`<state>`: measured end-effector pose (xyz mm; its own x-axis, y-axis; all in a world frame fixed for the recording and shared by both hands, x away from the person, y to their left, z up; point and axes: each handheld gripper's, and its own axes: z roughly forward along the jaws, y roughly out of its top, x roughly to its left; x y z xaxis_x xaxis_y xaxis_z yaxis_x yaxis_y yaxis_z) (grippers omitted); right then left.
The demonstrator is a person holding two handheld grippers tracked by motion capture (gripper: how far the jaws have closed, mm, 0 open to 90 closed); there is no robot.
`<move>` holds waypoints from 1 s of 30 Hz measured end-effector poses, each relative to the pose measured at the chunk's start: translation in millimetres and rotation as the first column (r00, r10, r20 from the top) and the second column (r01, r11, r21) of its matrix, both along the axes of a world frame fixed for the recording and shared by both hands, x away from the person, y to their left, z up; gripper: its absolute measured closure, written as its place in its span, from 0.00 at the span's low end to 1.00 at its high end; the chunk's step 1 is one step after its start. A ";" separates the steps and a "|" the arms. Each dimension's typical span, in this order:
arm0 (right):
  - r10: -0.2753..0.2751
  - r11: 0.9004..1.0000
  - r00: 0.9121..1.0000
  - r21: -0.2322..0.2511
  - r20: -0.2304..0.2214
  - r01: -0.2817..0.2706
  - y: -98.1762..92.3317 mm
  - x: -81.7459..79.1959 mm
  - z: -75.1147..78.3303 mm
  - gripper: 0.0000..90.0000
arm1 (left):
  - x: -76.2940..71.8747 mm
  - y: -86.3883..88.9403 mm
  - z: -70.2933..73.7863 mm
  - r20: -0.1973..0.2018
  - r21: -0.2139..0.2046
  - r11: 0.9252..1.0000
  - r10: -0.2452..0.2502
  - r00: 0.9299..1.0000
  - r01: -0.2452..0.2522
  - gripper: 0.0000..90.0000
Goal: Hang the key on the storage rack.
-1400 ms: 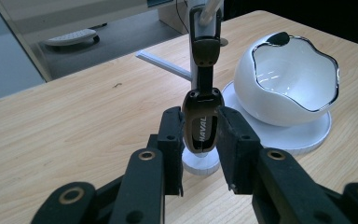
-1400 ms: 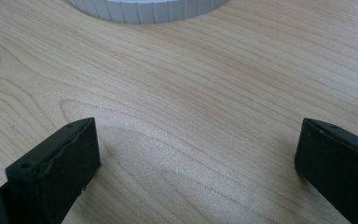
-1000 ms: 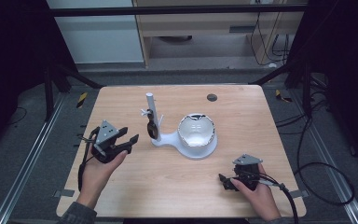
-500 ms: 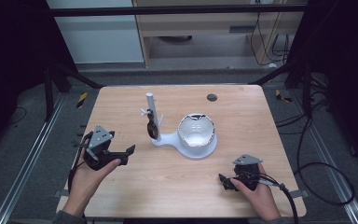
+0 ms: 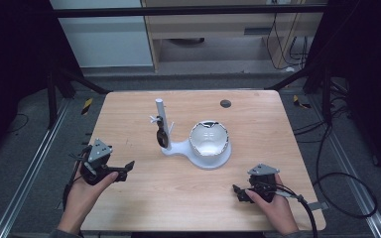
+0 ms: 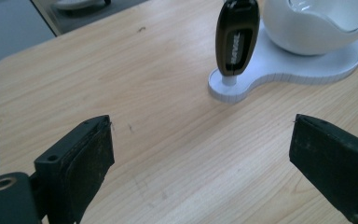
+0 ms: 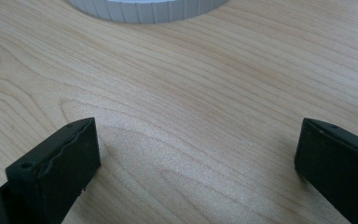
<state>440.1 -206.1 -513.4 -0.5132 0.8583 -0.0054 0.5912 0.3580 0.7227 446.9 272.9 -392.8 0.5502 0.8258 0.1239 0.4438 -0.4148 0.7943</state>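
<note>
1. Hard to make out from the high view: the dark oval thing hanging on the white stand [image 5: 188, 148]. The left gripper view shows it as a glossy black-brown key fob [image 6: 237, 39] with lettering I can't read for sure, sitting upright on the post's lower peg.
2. The white bowl [image 5: 209, 140] on the stand's round base is cut off at the top right in the left gripper view, and its inside is hard to read from above.
3. The left gripper [image 5: 124, 168] has its jaws wide apart with nothing between them, just bare wooden table [image 5: 258, 114]. They've just been opening.
4. The right gripper [image 5: 238, 191] also has its jaws spread wide over bare wood, and the stand's ribbed edge peeks in at the top of its view.
5. Versus a second ago: the left hand has pulled back from the stand toward the near left edge; the right one hasn't budged.
</note>
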 end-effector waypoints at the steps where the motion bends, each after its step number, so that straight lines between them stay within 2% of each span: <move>1: 0.000 1.000 1.000 0.000 0.000 0.000 0.0 0.0 0.0 0.01 | 0.5 1.5 -1.6 -0.003 -0.002 1.000 0.002 1.000 -0.002 0.06; 10: 0.000 1.000 1.000 0.000 0.000 0.000 0.0 0.0 0.0 0.01 | 3.5 17.8 -17.3 -0.050 0.055 0.998 0.024 0.998 -0.021 0.06; 19: 0.000 1.000 1.000 0.000 0.000 0.000 0.0 0.0 0.0 0.01 | 7.2 37.1 -34.7 -0.085 0.066 0.996 0.069 0.994 -0.064 0.06; 30: -0.002 1.000 1.000 0.000 0.000 0.002 0.1 -0.2 0.0 0.01 | 18.3 39.9 -60.8 -0.136 0.098 0.992 0.091 0.987 -0.078 0.06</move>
